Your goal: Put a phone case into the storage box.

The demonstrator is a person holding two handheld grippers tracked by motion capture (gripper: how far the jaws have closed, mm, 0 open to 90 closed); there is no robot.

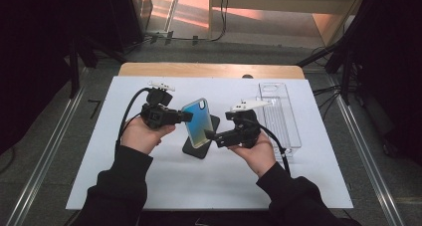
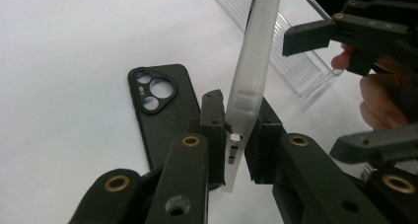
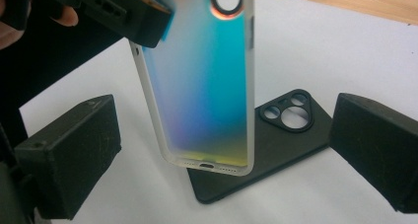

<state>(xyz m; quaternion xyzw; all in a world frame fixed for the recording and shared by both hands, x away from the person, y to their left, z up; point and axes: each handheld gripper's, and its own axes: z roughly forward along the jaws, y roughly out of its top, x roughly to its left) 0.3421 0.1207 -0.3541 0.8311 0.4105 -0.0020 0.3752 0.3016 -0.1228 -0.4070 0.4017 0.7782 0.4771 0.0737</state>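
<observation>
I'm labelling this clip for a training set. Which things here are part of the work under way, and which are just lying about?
In use:
- iridescent phone case, clamped upright by the left hand-held gripper
- right hand-held gripper, jaws wide open either side of the case, not touching it

Lying about:
- black phone case, flat on the white table
- clear plastic tray at the right

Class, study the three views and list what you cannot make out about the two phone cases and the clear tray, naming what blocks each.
- Iridescent blue frosted phone case: top end cut by the right gripper view's edge; one corner hidden behind the left gripper.
- Black phone case lying on the white table: in the high view the iridescent case covers most of it.
- Clear plastic tray: contents too faint in the high view.
</observation>
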